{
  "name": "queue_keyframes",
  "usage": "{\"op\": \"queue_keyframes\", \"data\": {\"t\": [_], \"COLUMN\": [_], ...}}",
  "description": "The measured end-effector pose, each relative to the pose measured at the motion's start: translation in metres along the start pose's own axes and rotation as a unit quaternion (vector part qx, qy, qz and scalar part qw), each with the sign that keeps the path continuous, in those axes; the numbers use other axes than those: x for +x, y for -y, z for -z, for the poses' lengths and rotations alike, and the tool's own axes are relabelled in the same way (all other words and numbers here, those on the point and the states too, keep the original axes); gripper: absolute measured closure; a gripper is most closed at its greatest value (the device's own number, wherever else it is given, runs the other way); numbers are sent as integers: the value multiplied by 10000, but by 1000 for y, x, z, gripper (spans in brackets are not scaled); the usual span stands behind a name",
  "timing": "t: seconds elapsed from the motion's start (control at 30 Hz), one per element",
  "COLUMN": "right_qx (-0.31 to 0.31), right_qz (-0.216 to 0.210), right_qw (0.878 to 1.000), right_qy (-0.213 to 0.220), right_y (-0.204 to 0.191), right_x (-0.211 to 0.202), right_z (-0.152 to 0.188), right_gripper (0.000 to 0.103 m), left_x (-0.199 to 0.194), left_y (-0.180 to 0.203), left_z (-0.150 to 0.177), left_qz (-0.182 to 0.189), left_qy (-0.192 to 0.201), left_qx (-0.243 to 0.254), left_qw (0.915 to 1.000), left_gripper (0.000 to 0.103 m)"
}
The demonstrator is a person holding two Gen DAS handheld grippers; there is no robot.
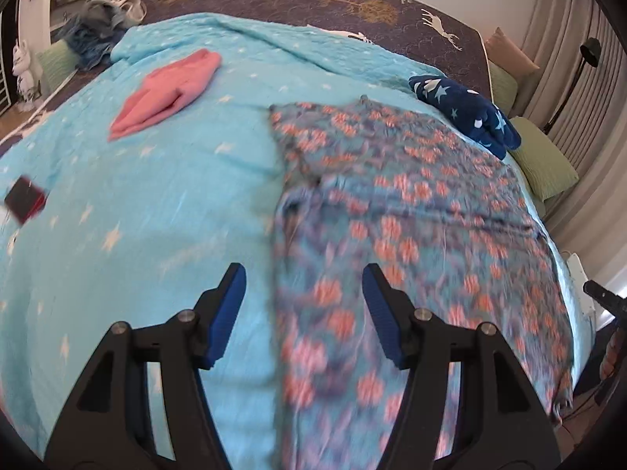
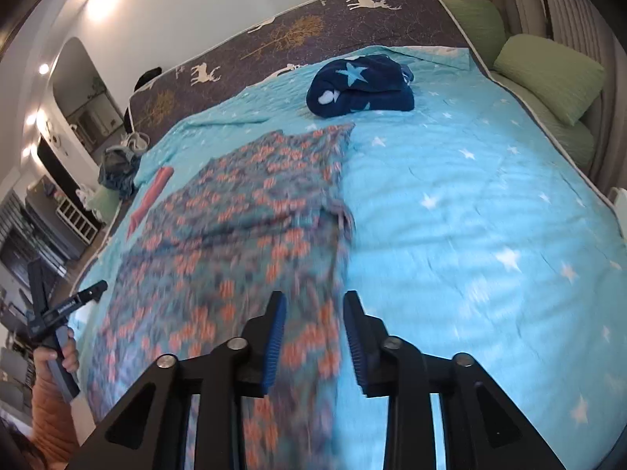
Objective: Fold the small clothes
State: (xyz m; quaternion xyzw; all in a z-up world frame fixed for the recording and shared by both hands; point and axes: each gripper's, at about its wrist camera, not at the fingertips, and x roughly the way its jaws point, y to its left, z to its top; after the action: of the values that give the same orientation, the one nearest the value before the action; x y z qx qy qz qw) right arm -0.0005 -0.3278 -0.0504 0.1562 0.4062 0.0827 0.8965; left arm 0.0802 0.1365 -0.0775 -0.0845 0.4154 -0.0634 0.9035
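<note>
Across the middle of the frame, the floral garment (image 1: 411,203) lies spread flat on the blue bed (image 1: 156,203); left gripper (image 1: 303,313) and right gripper (image 2: 313,340) fingers are both apart, holding nothing.

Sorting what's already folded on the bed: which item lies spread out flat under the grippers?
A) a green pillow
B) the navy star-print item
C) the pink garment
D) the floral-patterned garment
D: the floral-patterned garment lies spread flat on the turquoise blanket, reaching below both open grippers.
</note>
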Motion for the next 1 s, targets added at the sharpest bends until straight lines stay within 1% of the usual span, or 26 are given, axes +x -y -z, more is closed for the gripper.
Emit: {"op": "queue_keyframes", "data": {"t": [0.07, 0.17, 0.33, 0.47, 0.67, 0.8, 0.9, 0.93, 0.97, 1.0], "right_qx": [-11, 126, 306, 350, 403, 372, 621, 717, 871, 974], "right_qz": [-17, -213, -368, -485, -656, -759, -901, -935, -991, -1042], "right_qw": [10000, 9995, 9977, 9961, 9946, 9936, 9900, 9887, 9865, 9848], "right_qy": [-50, -182, -471, -649, -691, -754, -891, -926, -973, -994], "right_y": [-1, 0, -2, -7, -16, -23, -21, -19, -17, -15], "right_x": [-11, -21, -25, -26, -31, -30, -18, -16, -11, -8], "right_z": [14, 37, 77, 99, 112, 116, 117, 118, 118, 118], "right_gripper": [65, 59, 58, 56, 54, 54, 54, 54, 54, 55], "left_x": [-9, -20, -33, -42, -58, -65, -66, -65, -65, -64], "left_y": [-4, -7, -7, -8, -10, -11, -8, -6, -3, -2], "left_z": [12, 30, 59, 82, 102, 114, 120, 122, 123, 125], "left_qz": [0, -2, 106, 127, 231, 516, 714, 739, 772, 809], "left_qy": [-18, -97, -291, -446, -468, -547, -667, -706, -744, -809], "left_qx": [-62, -81, -14, 63, 45, -4, 6, 17, 45, 81], "left_qw": [10000, 9999, 9995, 9989, 9986, 9972, 9952, 9948, 9942, 9934], "left_gripper": [39, 38, 38, 38, 38, 38, 38, 40, 52, 74]}}
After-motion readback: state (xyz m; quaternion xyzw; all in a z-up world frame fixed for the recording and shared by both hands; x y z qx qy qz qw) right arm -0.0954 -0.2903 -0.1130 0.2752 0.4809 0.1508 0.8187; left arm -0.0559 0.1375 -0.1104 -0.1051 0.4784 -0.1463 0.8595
